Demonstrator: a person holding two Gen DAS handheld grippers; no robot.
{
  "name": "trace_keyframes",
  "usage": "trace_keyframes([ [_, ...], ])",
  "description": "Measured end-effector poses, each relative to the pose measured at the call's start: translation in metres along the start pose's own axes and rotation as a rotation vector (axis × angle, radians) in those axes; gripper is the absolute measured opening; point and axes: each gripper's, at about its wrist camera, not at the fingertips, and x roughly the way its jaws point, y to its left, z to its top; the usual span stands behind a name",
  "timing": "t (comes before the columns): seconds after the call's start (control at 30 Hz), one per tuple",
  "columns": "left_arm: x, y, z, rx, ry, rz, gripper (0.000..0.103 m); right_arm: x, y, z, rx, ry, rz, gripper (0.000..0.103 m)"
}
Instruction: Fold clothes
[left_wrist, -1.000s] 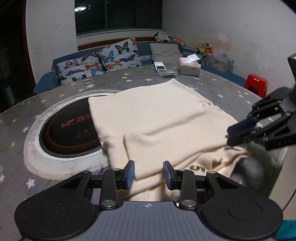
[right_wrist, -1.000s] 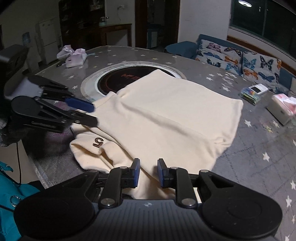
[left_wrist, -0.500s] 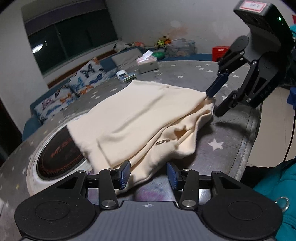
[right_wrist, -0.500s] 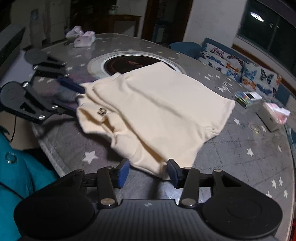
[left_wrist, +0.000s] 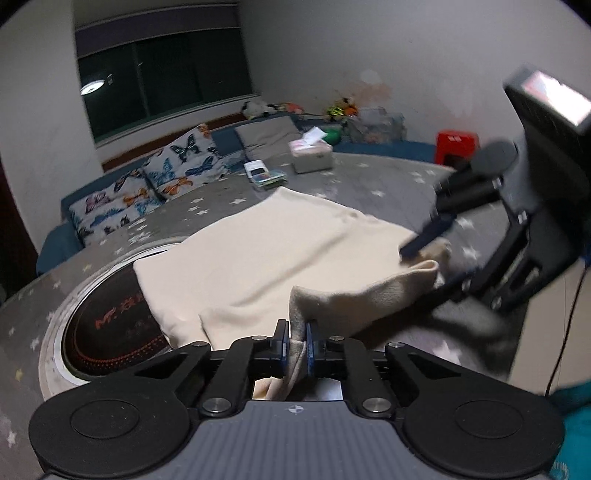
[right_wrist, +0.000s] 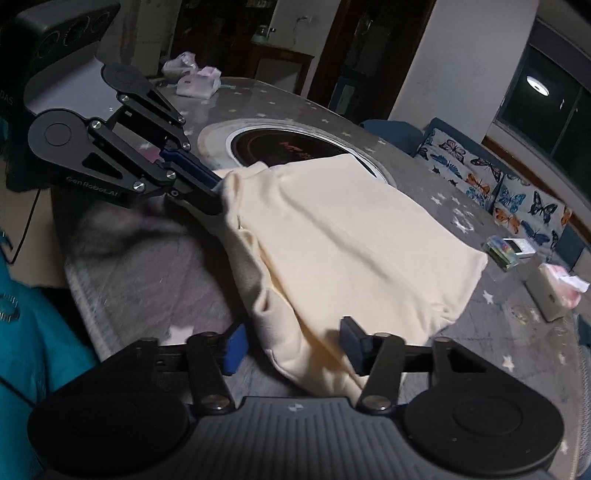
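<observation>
Garment (left_wrist: 280, 251) corner hidden between fingers (left_wrist: 281, 341)

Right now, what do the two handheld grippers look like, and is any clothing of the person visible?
Both the left gripper and right gripper are black linkages with blue finger pads on grey ribbed bodies. "GenRoboLAI" lettering marks the left. Teal clothing shows.

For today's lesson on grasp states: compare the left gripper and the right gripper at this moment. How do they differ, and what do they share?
The left gripper is shut on the cream garment, fabric pinched between its pads; the right gripper is open. The left lifts a corner off the table; the right merely straddles the near edge, ungripped. Both have blue pads and work the same garment.
</observation>
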Motion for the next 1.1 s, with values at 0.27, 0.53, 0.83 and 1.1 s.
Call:
trace_keyframes([
  [0.27, -0.006, 0.001, -0.011, 0.018, 0.008, 0.021, 0.038, 0.001, -0.031, 0.012, 0.178, -0.024, 0.056, 0.011],
  [0.53, -0.009, -0.007, -0.037, 0.130, 0.044, 0.082, 0.021, -0.002, -0.034, 0.014, 0.222, -0.044, 0.047, 0.010],
  [0.83, -0.040, -0.001, -0.031, 0.042, -0.015, 0.043, 0.005, -0.037, -0.015, 0.012, 0.218, -0.083, 0.045, 0.009],
  [1.1, -0.096, -0.012, -0.027, -0.023, -0.042, -0.032, 0.005, -0.090, 0.005, 0.018, 0.187, -0.102, 0.083, 0.008],
])
